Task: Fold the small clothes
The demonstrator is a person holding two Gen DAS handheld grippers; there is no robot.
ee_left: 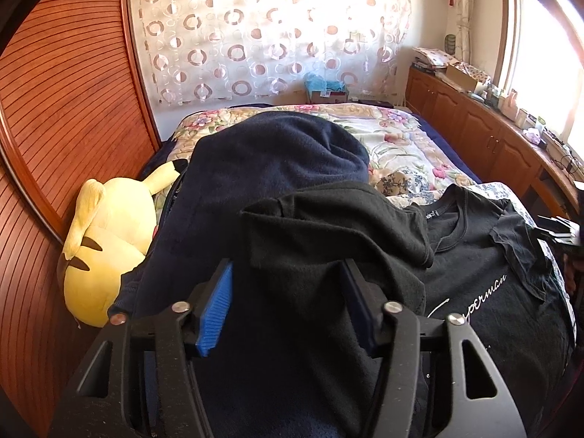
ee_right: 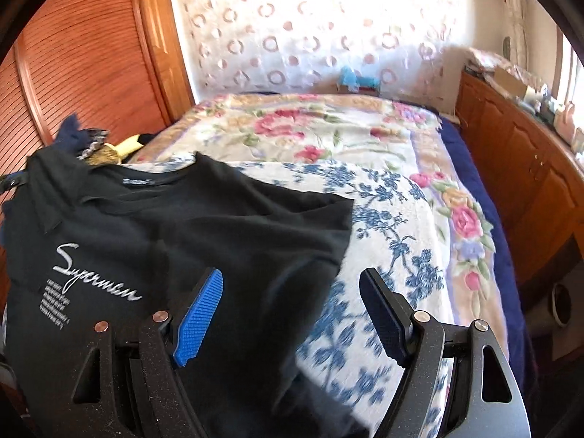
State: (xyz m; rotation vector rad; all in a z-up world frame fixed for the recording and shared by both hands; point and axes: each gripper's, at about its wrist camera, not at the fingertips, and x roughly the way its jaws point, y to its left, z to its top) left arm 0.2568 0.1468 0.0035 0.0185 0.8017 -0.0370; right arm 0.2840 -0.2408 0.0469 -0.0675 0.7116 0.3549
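Note:
A black T-shirt with white "Superman" lettering lies face up on the bed; it also shows in the left wrist view. Its left sleeve and side are bunched up and lie between my left gripper's open fingers. A dark navy fleece garment lies heaped beyond and under that fold. My right gripper is open, over the shirt's right edge, with black cloth between its fingers. I cannot tell whether either one touches the cloth.
A yellow plush toy lies at the bed's left by the wooden slatted wardrobe. A floral blanket and a blue-flowered cloth cover the bed. Wooden cabinets with clutter run along the right under the window.

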